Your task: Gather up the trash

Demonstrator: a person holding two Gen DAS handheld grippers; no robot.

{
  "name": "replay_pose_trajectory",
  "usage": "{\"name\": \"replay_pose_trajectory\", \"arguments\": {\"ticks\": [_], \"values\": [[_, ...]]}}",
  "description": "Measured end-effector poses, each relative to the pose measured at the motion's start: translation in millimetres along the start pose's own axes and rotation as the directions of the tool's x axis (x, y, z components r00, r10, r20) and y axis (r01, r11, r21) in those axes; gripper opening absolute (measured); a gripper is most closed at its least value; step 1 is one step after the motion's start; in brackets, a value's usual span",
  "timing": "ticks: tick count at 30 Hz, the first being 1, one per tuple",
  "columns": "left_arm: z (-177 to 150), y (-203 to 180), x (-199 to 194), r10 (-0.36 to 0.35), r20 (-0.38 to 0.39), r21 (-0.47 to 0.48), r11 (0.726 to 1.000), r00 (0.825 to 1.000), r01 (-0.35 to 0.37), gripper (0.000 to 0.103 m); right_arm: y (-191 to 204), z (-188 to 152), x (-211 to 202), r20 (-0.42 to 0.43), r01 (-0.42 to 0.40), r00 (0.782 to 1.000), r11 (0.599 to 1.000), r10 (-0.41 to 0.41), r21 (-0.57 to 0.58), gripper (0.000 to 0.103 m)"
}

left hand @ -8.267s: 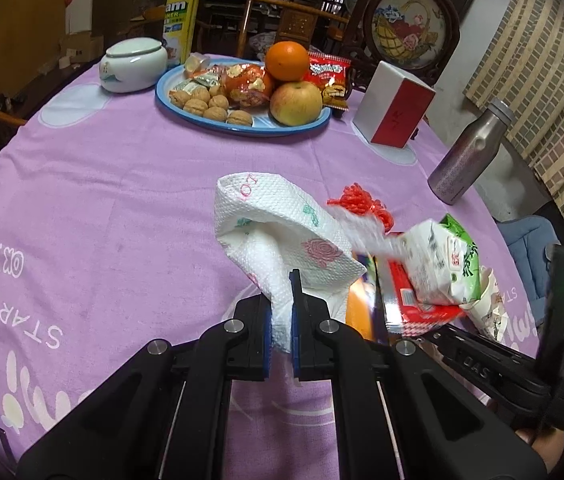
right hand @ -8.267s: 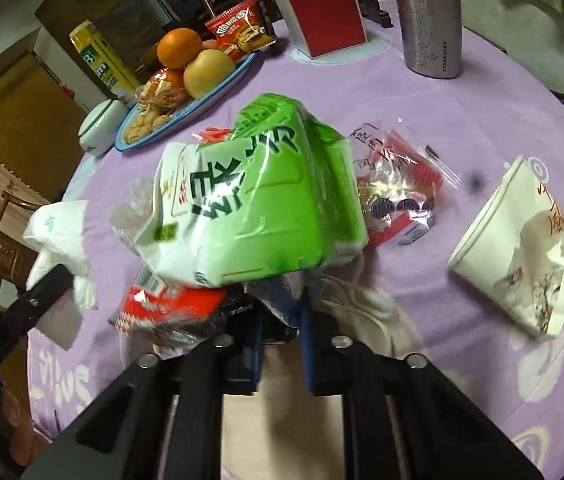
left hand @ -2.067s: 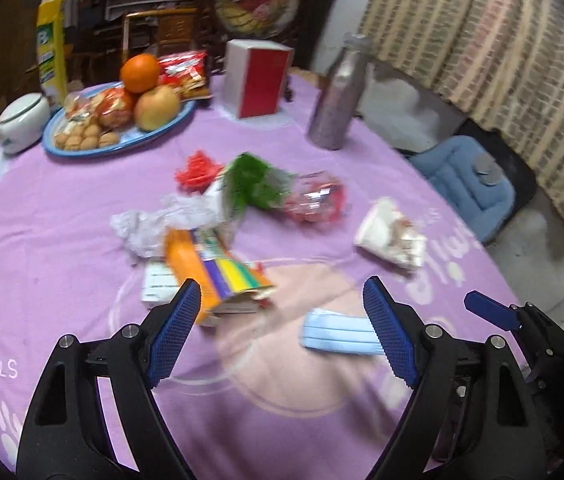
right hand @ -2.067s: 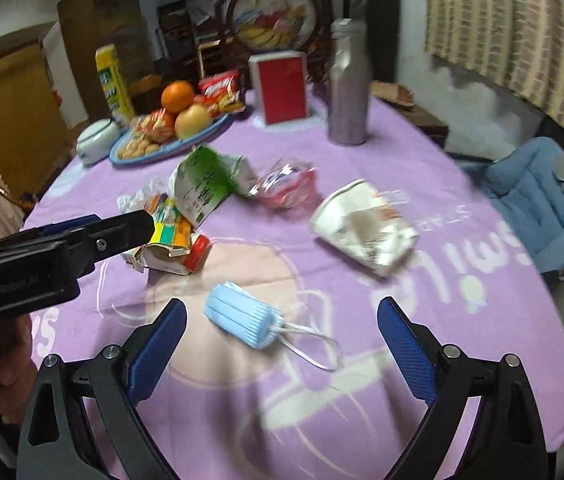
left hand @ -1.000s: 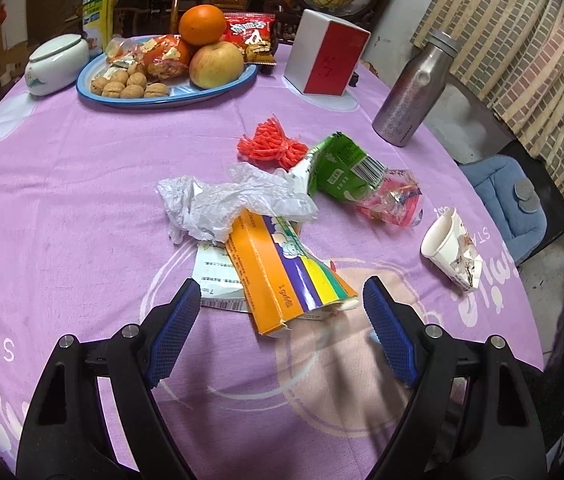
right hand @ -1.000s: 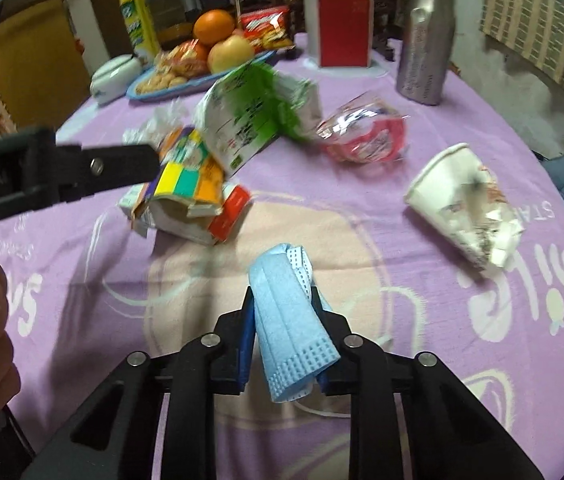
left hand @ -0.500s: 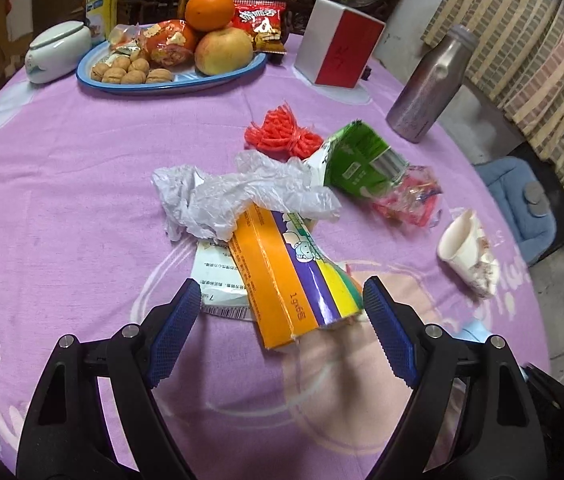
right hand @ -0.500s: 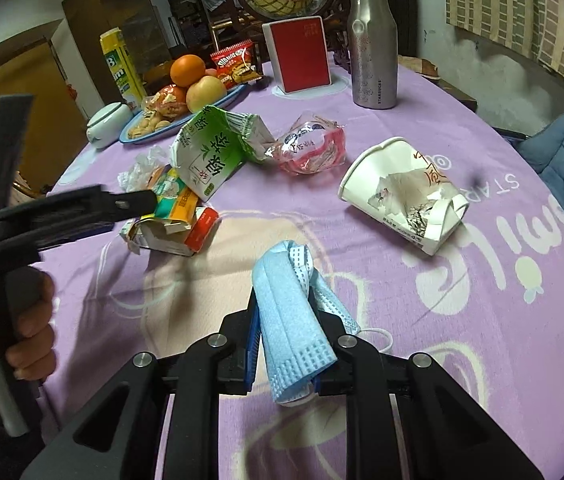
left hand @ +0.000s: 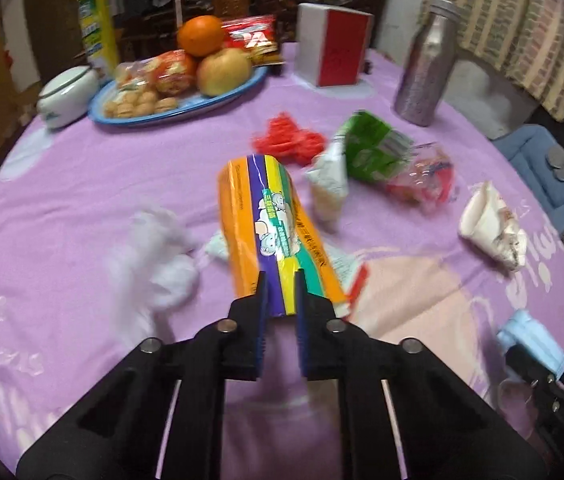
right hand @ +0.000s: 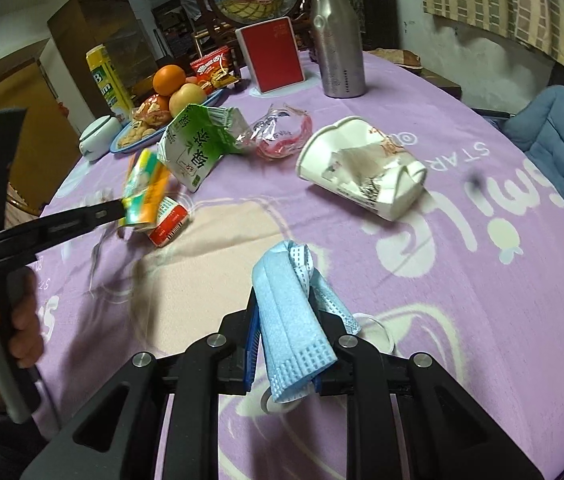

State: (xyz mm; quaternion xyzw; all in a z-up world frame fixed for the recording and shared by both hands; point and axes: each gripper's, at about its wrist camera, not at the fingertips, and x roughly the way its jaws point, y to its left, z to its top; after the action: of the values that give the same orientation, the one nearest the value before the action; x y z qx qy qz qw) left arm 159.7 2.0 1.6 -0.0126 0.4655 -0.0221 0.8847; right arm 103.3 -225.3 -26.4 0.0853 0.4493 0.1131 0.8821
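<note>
My left gripper [left hand: 280, 280] is shut on an orange striped snack wrapper [left hand: 269, 224] and holds it lifted above the purple tablecloth [left hand: 61, 184]. The wrapper also shows in the right wrist view [right hand: 143, 188]. My right gripper [right hand: 282, 312] is shut on a folded blue face mask [right hand: 290, 312], held above the table. A crumpled clear plastic bag [left hand: 153, 256] lies blurred at the left. A green carton [right hand: 197, 140], a red and white small box [right hand: 167, 222], a crumpled clear red wrapper [right hand: 282, 134], a red scrap [left hand: 288, 142] and a crushed paper cup [right hand: 362, 172] lie on the cloth.
A blue plate [left hand: 185, 106] of fruit and nuts, a white lidded pot [left hand: 65, 96], a red and white box [left hand: 334, 50], a steel bottle [right hand: 338, 36] and a yellow carton [left hand: 95, 12] stand at the back. A blue cushioned chair [right hand: 562, 144] is at the right.
My left gripper has closed on the orange striped wrapper and lifted it; the plastic bag has slid off to the left. My right gripper still holds the mask.
</note>
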Motion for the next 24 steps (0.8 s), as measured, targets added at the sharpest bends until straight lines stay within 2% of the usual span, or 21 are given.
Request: {"name": "replay_pose_trajectory", "arguments": {"ticks": [4, 8, 10, 12, 14, 16, 17, 18, 23, 24], "values": [[3.4, 23.7, -10.0, 0.036, 0.008, -0.045, 0.998, 0.999, -0.035, 0.013, -1.5, -0.5, -3.5, 0.006, 0.004, 1.0, 1.0, -0.004, 0.001, 0.021], [5.3, 42.2, -14.8, 0.033, -0.004, -0.093, 0.995, 0.999, -0.034, 0.017, -1.5, -1.0, -4.8, 0.011, -0.005, 1.0, 1.0, 0.005, -0.002, 0.021], [4.3, 36.9, -17.9, 0.027, 0.002, -0.059, 0.998, 1.0, -0.027, 0.034, -0.6, -1.3, -3.2, 0.009, -0.005, 1.0, 1.0, 0.005, -0.002, 0.021], [1.9, 23.0, -21.8, 0.055, 0.03, 0.004, 0.998, 0.998, -0.055, 0.044, 0.0, -2.1, -0.8, 0.004, -0.011, 1.0, 1.0, 0.011, -0.002, 0.021], [-1.4, 6.7, -24.9, 0.094, 0.073, 0.085, 0.991, 0.993, -0.1, 0.048, 0.2, -2.2, 0.1, 0.003, -0.016, 1.0, 1.0, 0.016, 0.001, 0.021], [-8.3, -14.1, -22.2, 0.141, 0.114, 0.202, 0.966, 0.983, -0.162, 0.054, -0.6, -2.7, -0.7, 0.004, -0.02, 1.0, 1.0, 0.02, 0.002, 0.021], [-10.0, -17.3, -20.7, 0.149, 0.119, 0.223, 0.96, 0.982, -0.172, 0.055, -1.2, -2.7, -1.1, 0.005, -0.021, 1.0, 1.0, 0.021, 0.003, 0.021], [-14.8, -25.0, -15.6, 0.169, 0.127, 0.274, 0.941, 0.977, -0.199, 0.055, -1.8, -2.7, -1.7, 0.005, -0.023, 1.0, 1.0, 0.023, 0.003, 0.021], [-33.3, -37.7, 3.8, 0.223, 0.124, 0.42, 0.871, 0.967, -0.255, 0.056, -6.3, -4.0, -3.9, 0.002, -0.022, 1.0, 1.0, 0.022, 0.005, 0.021], [-35.9, -39.6, 9.9, 0.247, 0.135, 0.445, 0.85, 0.96, -0.281, 0.057, -7.0, -4.2, -4.2, 0.001, -0.022, 1.0, 1.0, 0.022, 0.005, 0.021]]}}
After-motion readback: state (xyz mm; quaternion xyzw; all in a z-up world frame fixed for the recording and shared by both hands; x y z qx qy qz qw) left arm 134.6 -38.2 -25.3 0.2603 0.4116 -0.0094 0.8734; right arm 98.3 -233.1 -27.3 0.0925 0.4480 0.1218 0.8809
